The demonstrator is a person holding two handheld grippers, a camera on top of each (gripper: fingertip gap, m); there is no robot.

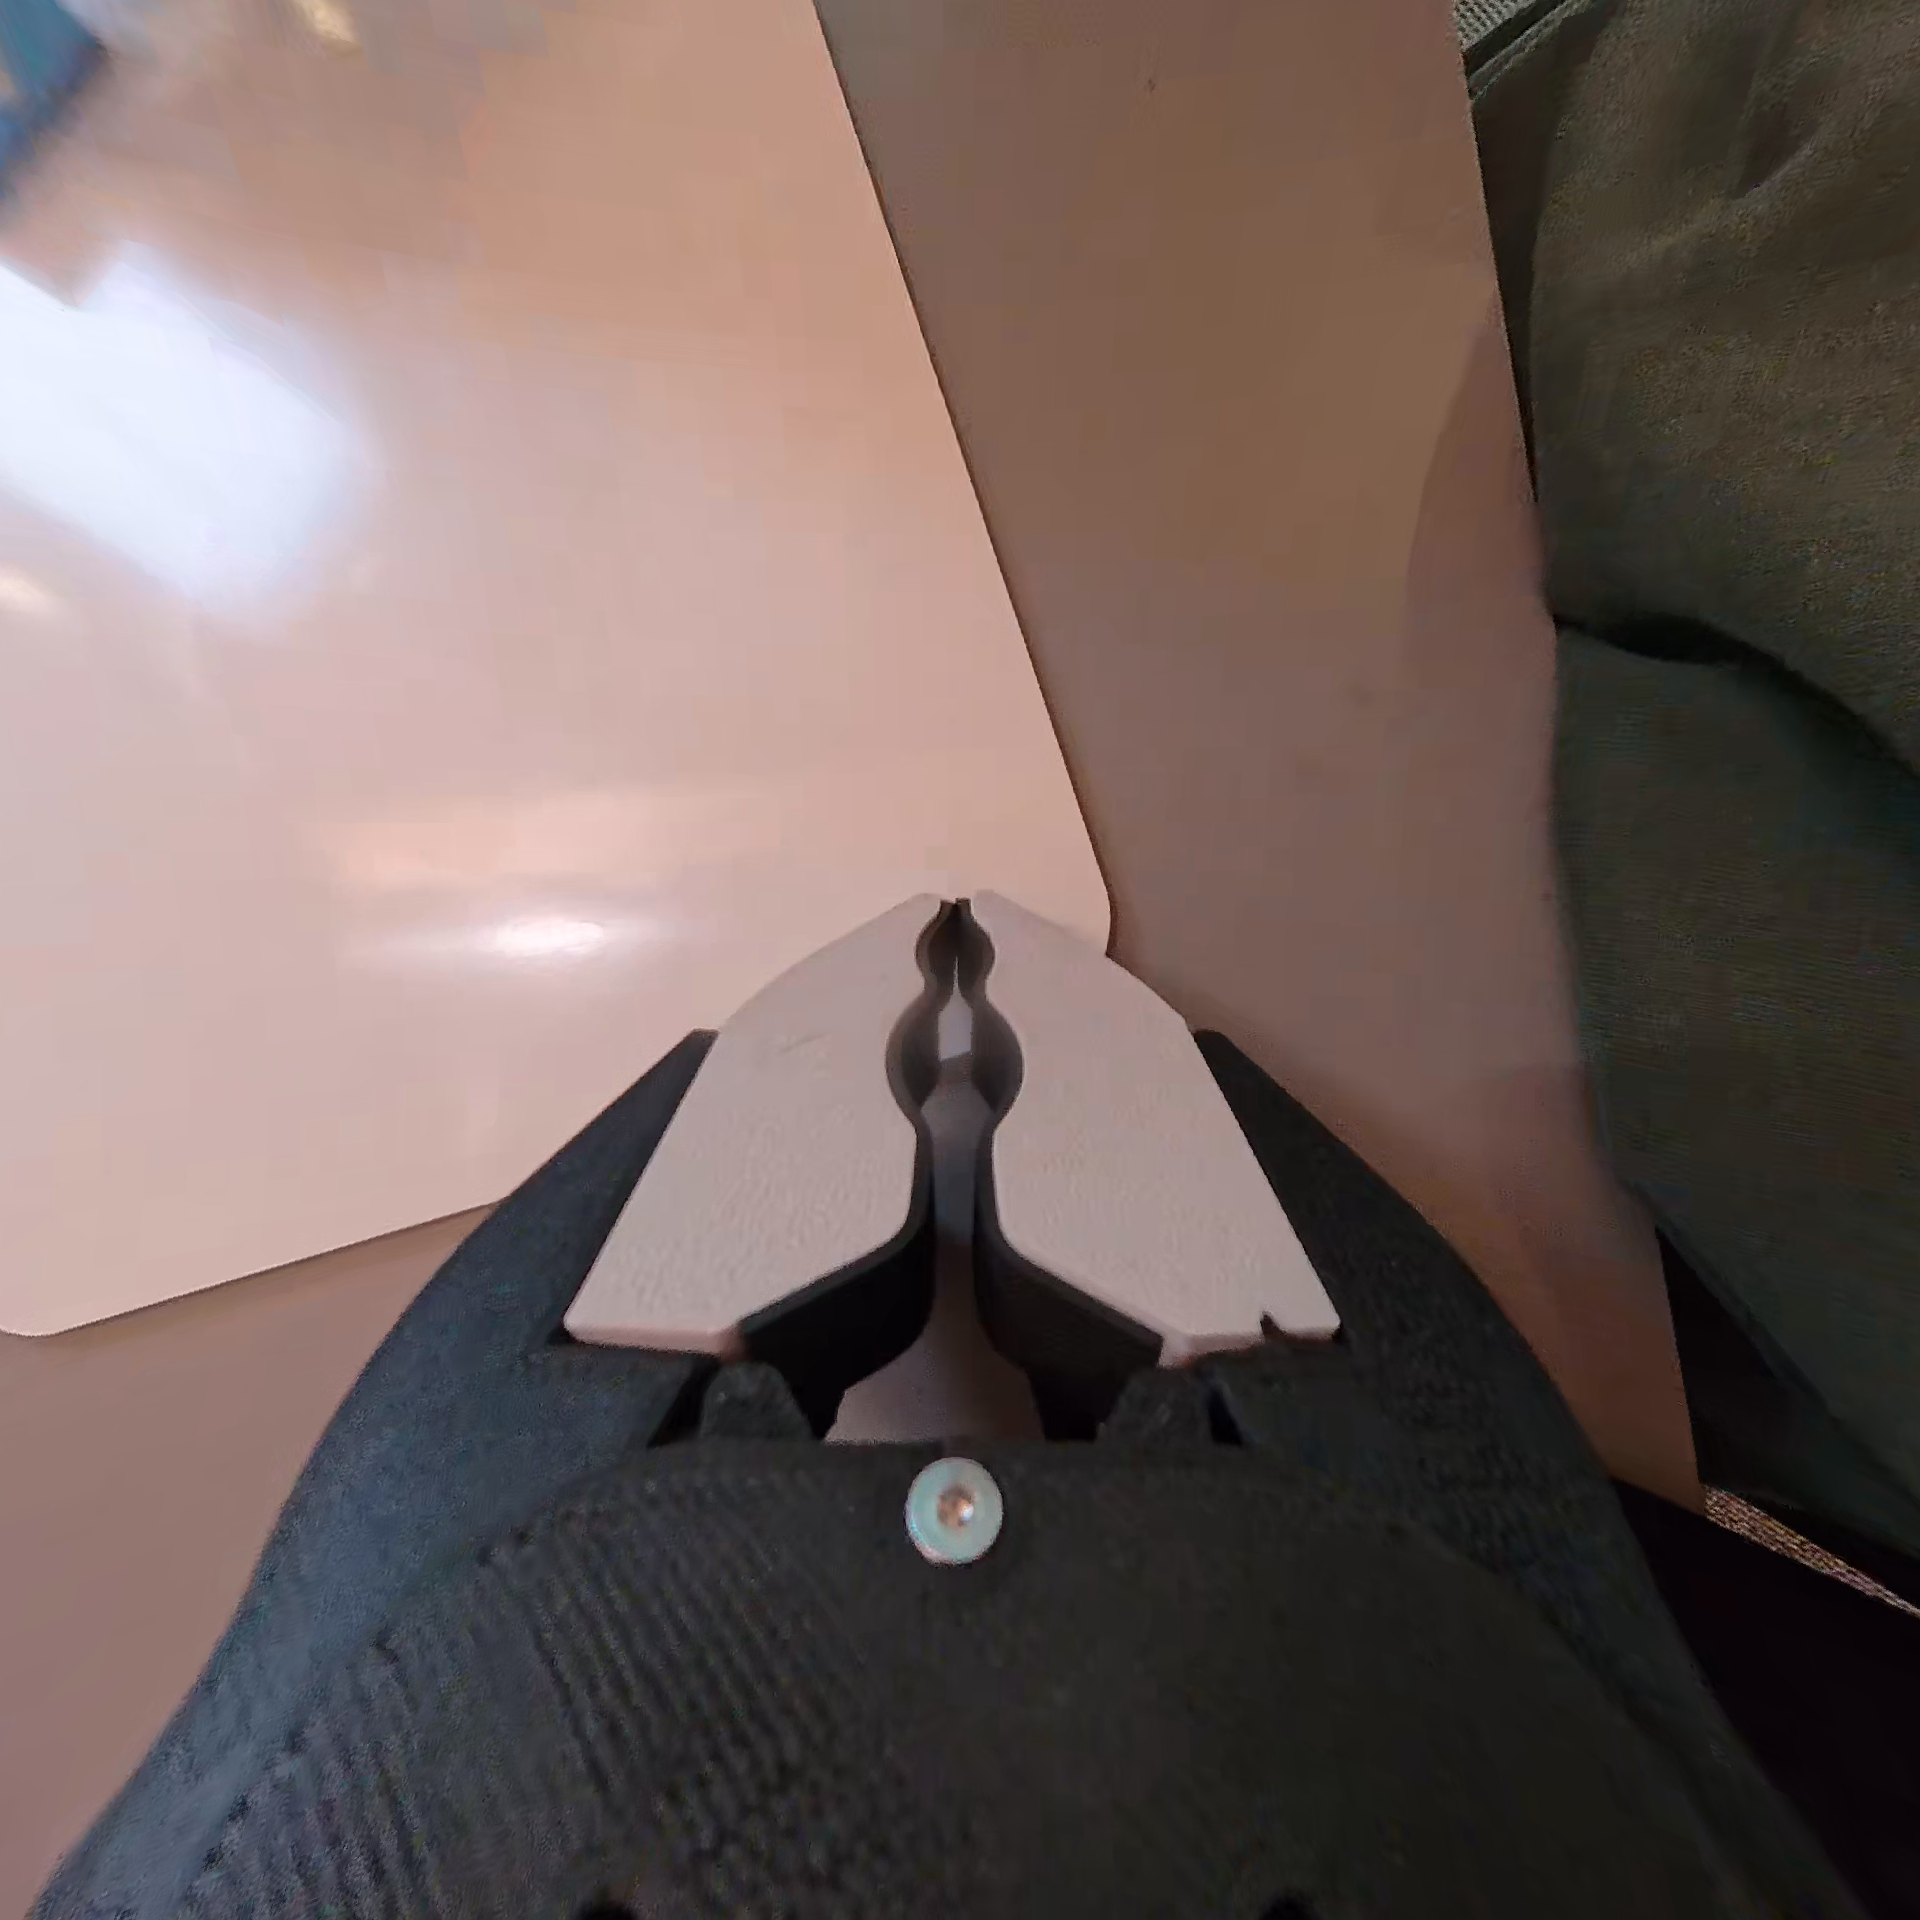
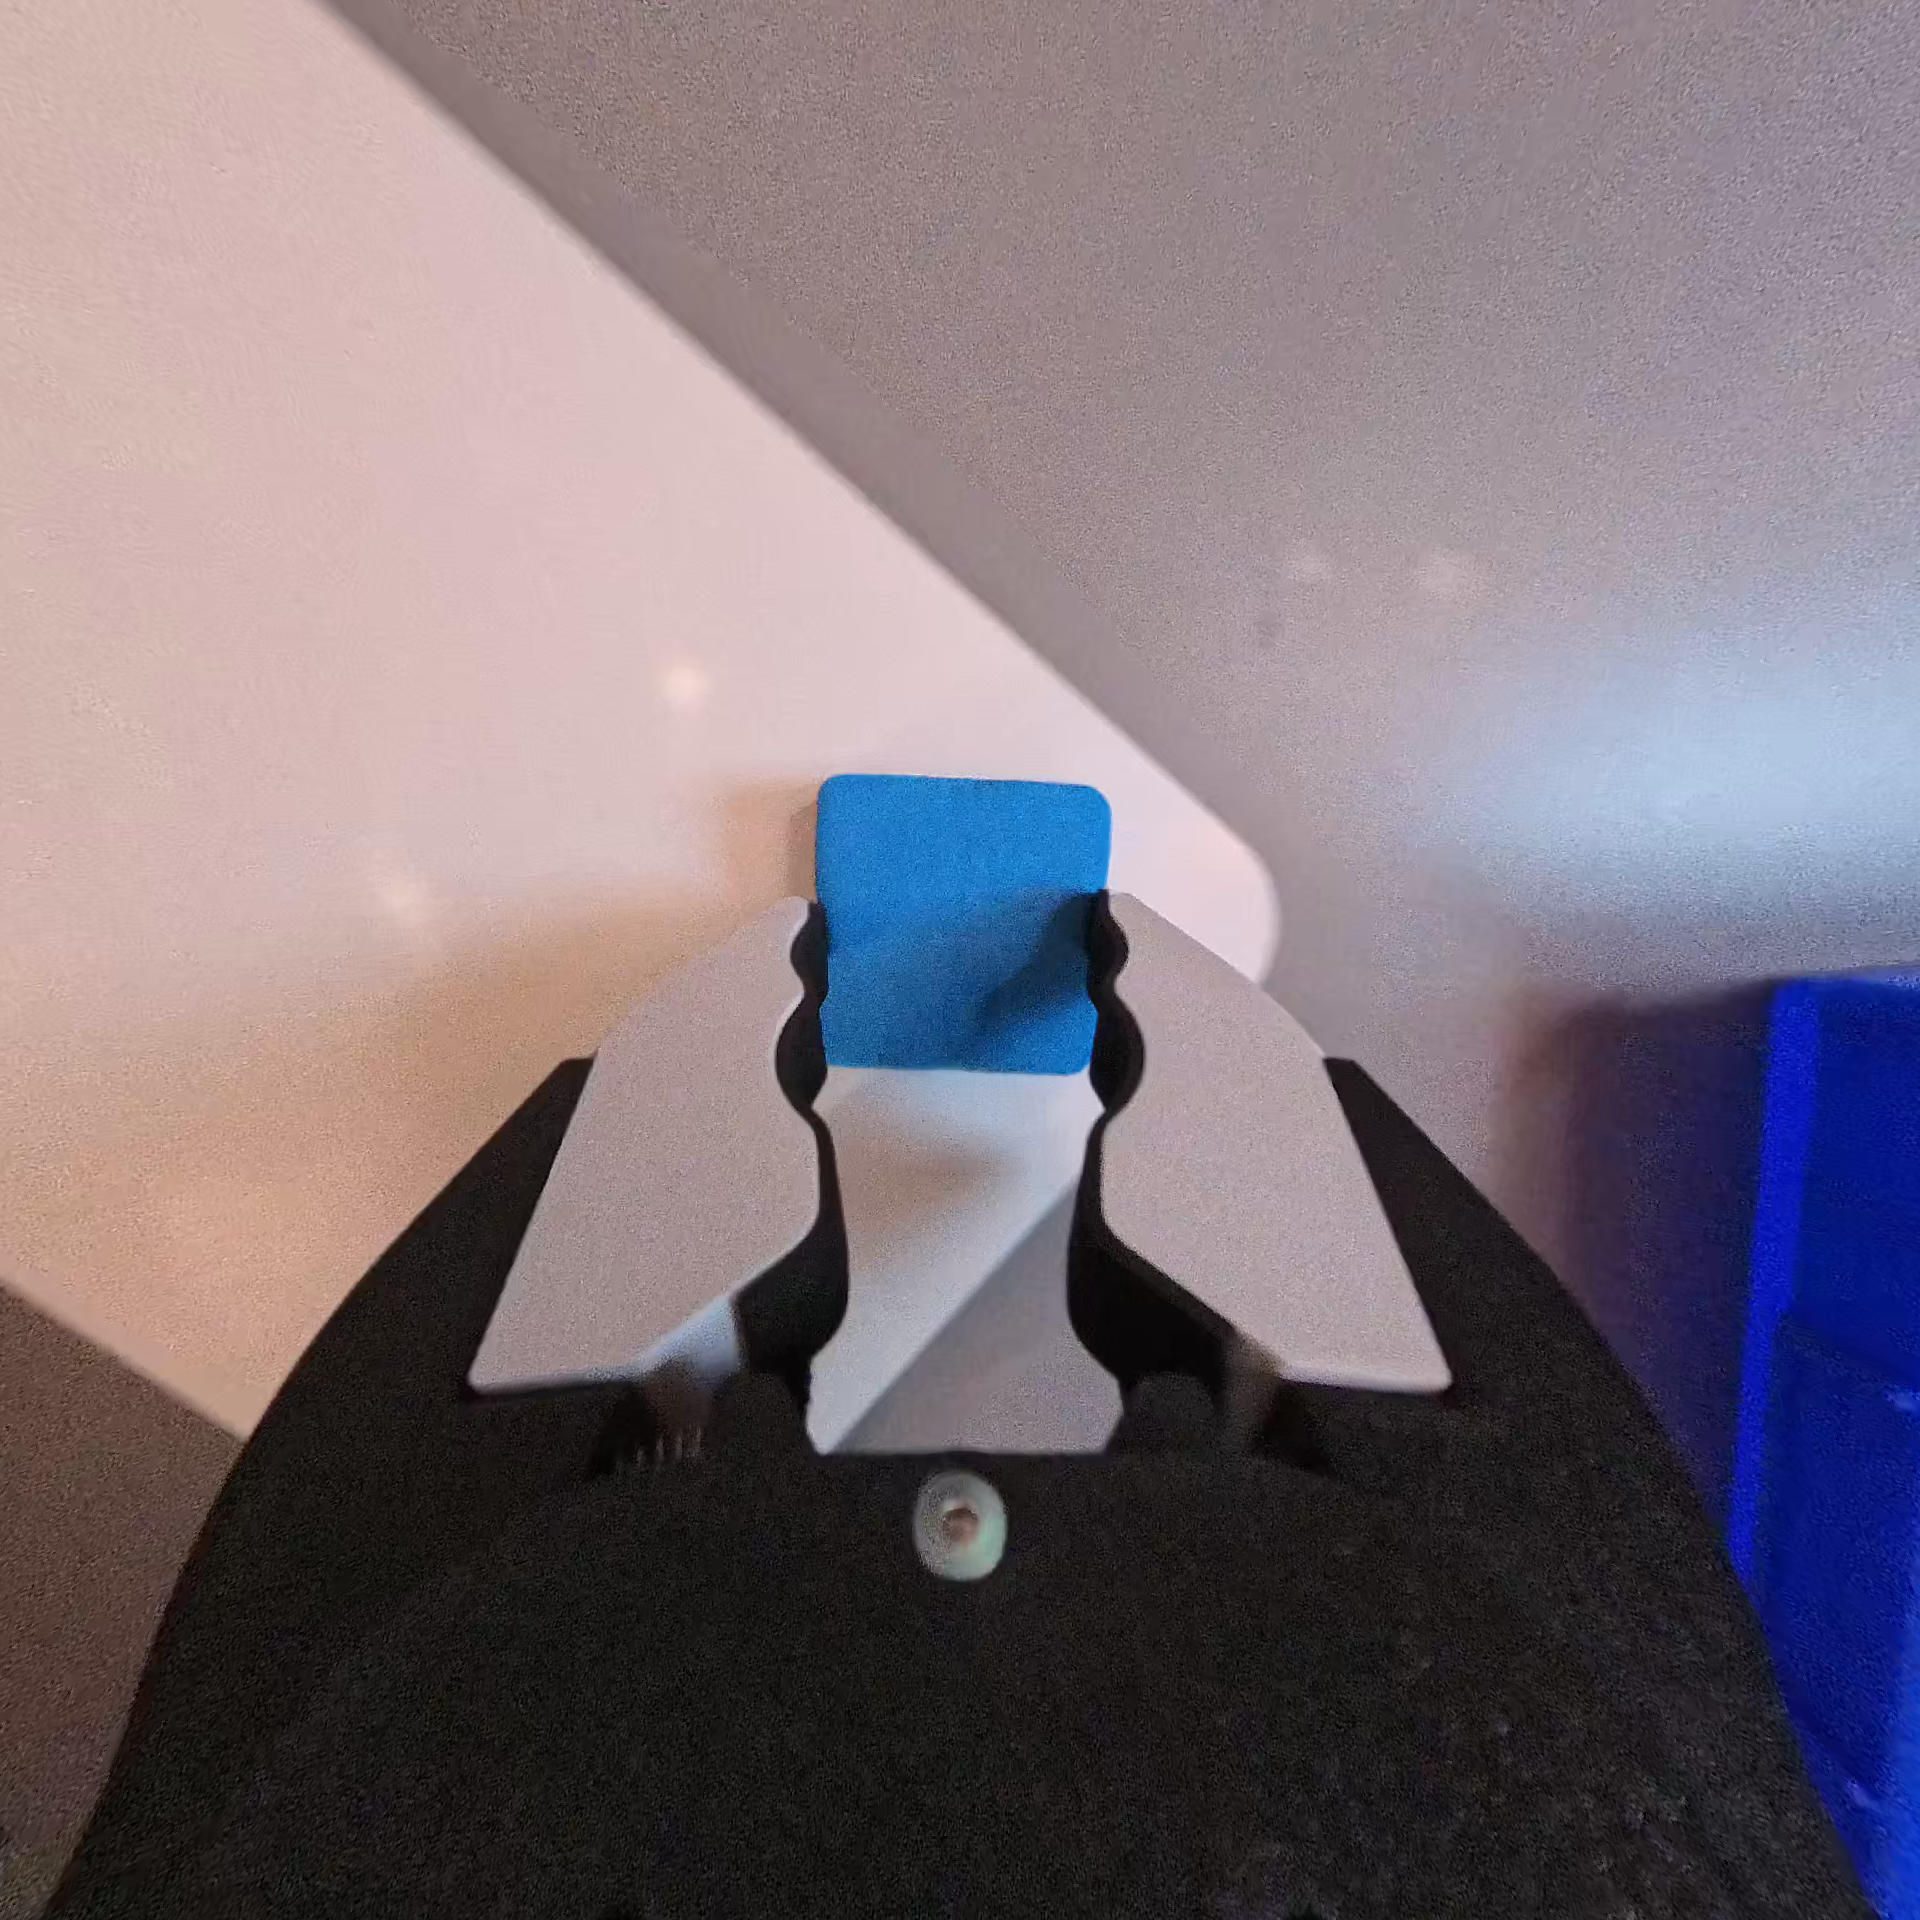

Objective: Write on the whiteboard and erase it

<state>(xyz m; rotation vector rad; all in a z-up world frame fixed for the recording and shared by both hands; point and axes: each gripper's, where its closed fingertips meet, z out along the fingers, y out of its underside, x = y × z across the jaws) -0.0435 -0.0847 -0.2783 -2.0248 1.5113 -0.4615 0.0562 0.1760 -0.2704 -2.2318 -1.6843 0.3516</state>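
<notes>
The right tongs (image 2: 954,914) grasp a blue eraser (image 2: 961,883), both pads pressing its sides, over the whiteboard (image 2: 364,675). The left tongs (image 1: 961,906) are clenched with nothing between them, at the whiteboard's corner.

Left gripper (image 1: 958,906): black textured printed body, two pale grey fingers (image 1: 790,1164) with wavy dark inner edges, one silver screw (image 1: 954,1509) centred behind them
Right gripper (image 2: 954,914): same build, black grainy body, light grey scalloped fingers (image 2: 1236,1164), single pale screw (image 2: 958,1529)
</notes>
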